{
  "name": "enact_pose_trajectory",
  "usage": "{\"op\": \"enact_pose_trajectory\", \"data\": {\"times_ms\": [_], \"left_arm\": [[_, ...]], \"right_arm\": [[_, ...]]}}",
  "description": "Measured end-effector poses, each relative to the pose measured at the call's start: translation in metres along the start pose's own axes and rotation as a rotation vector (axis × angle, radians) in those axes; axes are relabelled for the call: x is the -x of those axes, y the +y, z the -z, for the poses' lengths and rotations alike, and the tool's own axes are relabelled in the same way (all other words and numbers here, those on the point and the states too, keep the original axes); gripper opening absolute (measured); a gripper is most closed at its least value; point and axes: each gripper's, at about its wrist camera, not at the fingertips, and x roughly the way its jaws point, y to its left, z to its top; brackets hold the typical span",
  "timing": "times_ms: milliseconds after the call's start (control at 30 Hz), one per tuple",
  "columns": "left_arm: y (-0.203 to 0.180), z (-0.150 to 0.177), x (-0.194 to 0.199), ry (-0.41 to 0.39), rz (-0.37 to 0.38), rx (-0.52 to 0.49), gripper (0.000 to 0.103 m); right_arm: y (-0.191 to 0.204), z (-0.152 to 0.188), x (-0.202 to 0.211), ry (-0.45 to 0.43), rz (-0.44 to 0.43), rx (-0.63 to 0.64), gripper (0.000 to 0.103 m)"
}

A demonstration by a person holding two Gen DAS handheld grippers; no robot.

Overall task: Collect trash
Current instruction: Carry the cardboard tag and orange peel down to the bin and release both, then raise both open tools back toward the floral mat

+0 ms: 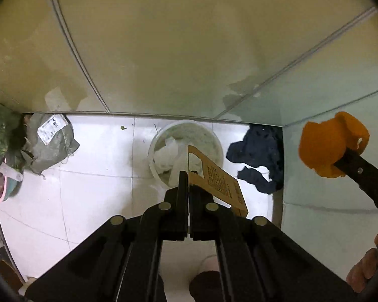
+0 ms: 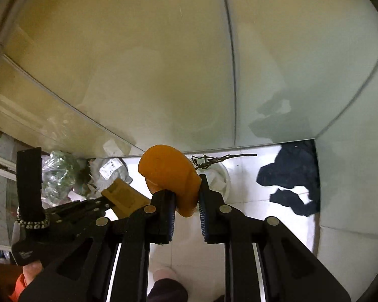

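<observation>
My left gripper (image 1: 188, 176) is shut on a brown cardboard tag (image 1: 220, 178) with printed text, held above a white round bin (image 1: 186, 151) on the white tiled floor. The bin holds white crumpled paper. My right gripper (image 2: 186, 196) is shut on an orange peel (image 2: 170, 178), held in the air over the same bin (image 2: 220, 176). The peel (image 1: 333, 143) and right gripper also show at the right of the left wrist view. The tag (image 2: 127, 197) and left gripper show at the left of the right wrist view.
A grey parcel bag with a label (image 1: 49, 143) and a clear bag of greens (image 1: 0, 136) lie at the left by the wall. A dark blue cloth (image 1: 261, 156) lies in the right corner. Glossy wall panels (image 1: 176, 50) stand behind. A dark string (image 2: 214, 159) lies near the bin.
</observation>
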Motion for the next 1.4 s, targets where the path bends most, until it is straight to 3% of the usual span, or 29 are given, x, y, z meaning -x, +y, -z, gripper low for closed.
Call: {"op": "enact_pose_trajectory", "data": {"times_ms": [133,233,267,400,600,767,1033,1267,1400], "left_arm": [[0.000,-0.011,-0.009,-0.022,0.011,0.016,0.003],[-0.001,-0.016,-0.020,-0.002,-0.024,0.017,0.031],[0.000,-0.016,-0.022,0.006,-0.034,0.019,0.034],[0.002,-0.014,-0.017,0.035,-0.022,0.026,0.034],[-0.007,-0.012,0.026,0.034,-0.033,0.008,0.034],[-0.023,-0.015,0.097,-0.004,-0.038,-0.022,0.034],[-0.063,-0.029,0.264,-0.165,-0.030,-0.103,0.033],[-0.085,-0.037,0.426,-0.370,0.014,-0.173,0.034],[-0.089,-0.035,0.497,-0.483,0.037,-0.208,0.034]], "right_arm": [[-0.001,-0.006,-0.021,-0.006,-0.033,-0.006,0.015],[0.003,-0.011,-0.030,-0.004,0.012,0.016,0.020],[0.004,-0.011,-0.031,0.006,0.020,0.021,0.025],[0.001,-0.015,-0.034,0.080,0.009,0.001,0.029],[0.007,-0.021,-0.007,0.081,0.050,0.029,0.029],[0.019,-0.032,0.040,0.066,0.067,0.048,0.029],[0.057,-0.058,0.160,-0.026,0.069,0.063,0.029],[0.109,-0.075,0.292,-0.210,0.073,0.092,0.029],[0.142,-0.083,0.358,-0.339,0.096,0.110,0.029]]}}
